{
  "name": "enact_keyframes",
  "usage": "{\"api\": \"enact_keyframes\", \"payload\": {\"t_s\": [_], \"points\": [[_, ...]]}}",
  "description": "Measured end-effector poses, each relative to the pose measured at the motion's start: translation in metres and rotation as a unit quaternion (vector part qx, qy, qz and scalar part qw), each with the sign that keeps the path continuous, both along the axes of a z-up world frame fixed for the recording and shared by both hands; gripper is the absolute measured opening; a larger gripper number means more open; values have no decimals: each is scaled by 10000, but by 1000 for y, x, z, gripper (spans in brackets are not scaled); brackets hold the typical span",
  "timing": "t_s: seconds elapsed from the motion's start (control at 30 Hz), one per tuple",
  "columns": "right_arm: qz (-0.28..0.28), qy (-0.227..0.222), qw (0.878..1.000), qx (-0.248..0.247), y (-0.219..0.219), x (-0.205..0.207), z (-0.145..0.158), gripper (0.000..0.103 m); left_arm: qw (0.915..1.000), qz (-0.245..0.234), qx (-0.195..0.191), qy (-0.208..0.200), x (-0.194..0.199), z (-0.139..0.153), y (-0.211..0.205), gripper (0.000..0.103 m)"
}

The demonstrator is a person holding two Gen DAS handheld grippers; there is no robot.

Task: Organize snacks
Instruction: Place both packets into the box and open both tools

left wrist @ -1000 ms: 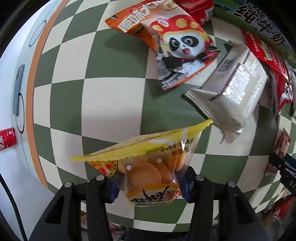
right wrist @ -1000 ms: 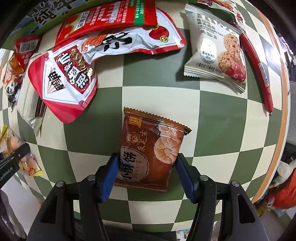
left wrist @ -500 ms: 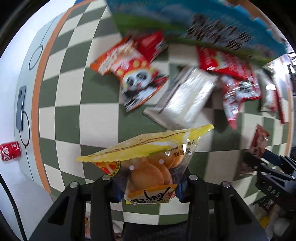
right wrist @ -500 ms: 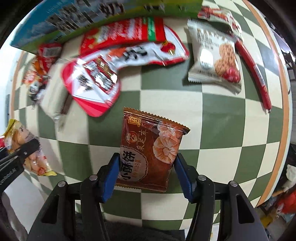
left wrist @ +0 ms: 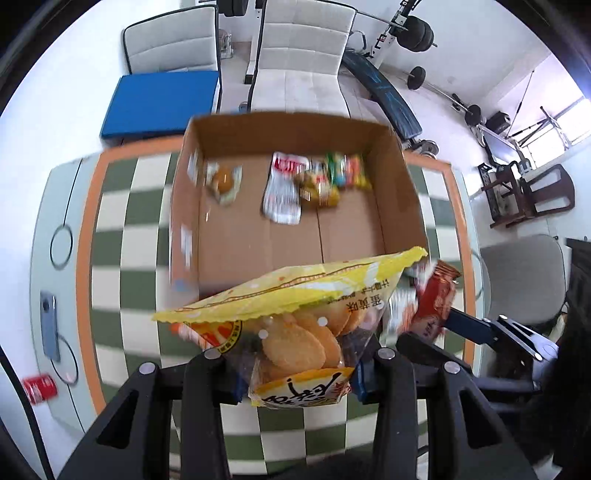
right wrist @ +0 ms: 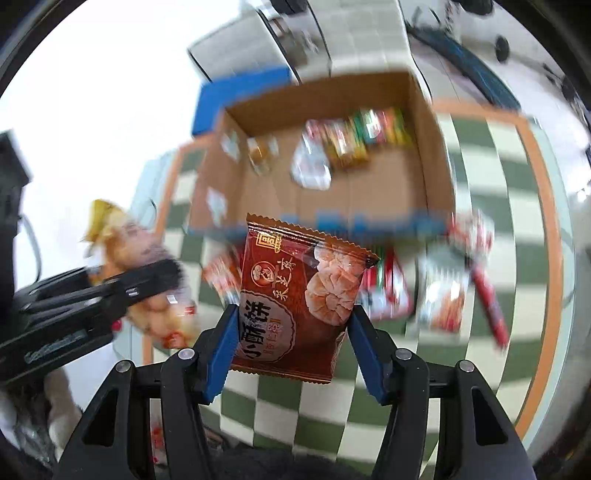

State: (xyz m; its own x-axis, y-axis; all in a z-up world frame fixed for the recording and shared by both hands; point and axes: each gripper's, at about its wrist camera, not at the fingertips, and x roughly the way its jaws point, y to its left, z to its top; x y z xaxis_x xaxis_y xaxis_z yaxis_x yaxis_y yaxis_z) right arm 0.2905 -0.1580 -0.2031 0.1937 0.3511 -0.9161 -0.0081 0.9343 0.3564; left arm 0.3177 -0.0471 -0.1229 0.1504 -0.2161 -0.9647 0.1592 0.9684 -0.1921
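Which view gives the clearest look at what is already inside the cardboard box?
The left wrist view: the cardboard box sits fairly sharp there, its floor open to view with a few packets near the far wall. The right wrist view shows the same box motion-blurred, its contents smeared colours.

place: home room | cues: weight bench point(left wrist: 384, 88), barbell point(left wrist: 417, 33), white chairs point(left wrist: 299, 55), checkered table point(left wrist: 122, 236)

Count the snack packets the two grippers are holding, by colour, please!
Yellow plastic biscuit packet, in the left gripper: 1
Reddish-brown foil pastry packet, in the right gripper: 1
Total: 2
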Motion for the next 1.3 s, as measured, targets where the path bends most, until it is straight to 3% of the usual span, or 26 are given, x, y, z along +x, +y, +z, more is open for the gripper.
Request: {"api": "enact_keyframes", "payload": {"t_s": [0.07, 0.17, 0.37, 0.53, 0.8, 0.87, 0.93, 1.0, 1.07, 1.3], "points": [[88, -213, 9996, -144, 4, 28, 7, 61, 9995, 59, -158, 263, 37, -8, -5, 38], [91, -163, 9996, -213, -4, 66, -3, 61, 9966, 70, -390, 720, 74, -23, -13, 38], [163, 294, 9979, -554, -28, 121, -57, 61, 9885, -125, -326, 1472, 121, -83, -51, 38], [151, 652, 9950, -737, -44, 148, -103, 61, 9797, -334, -287, 1956, 135, -123, -73, 38], [356, 1027, 9905, -842, -45, 159, -143, 62, 9765, -546, -92, 2081, 137, -139, -87, 41], [333, 1190, 9895, -754, -47, 160, -151, 64, 9764, -591, -216, 2068, 137, -136, -87, 49], [377, 1191, 9885, -852, -46, 160, -151, 65, 9759, -560, -317, 2085, 137, -134, -85, 68], [436, 1140, 9876, -983, -42, 158, -145, 67, 9770, -513, -394, 2034, 140, -129, -83, 81], [415, 1095, 9874, -1065, -41, 157, -141, 75, 9806, -460, -331, 1877, 141, -122, -78, 81], [167, 986, 9886, -1124, -42, 155, -123, 80, 9862, -445, -258, 1572, 132, -96, -62, 81]]}}
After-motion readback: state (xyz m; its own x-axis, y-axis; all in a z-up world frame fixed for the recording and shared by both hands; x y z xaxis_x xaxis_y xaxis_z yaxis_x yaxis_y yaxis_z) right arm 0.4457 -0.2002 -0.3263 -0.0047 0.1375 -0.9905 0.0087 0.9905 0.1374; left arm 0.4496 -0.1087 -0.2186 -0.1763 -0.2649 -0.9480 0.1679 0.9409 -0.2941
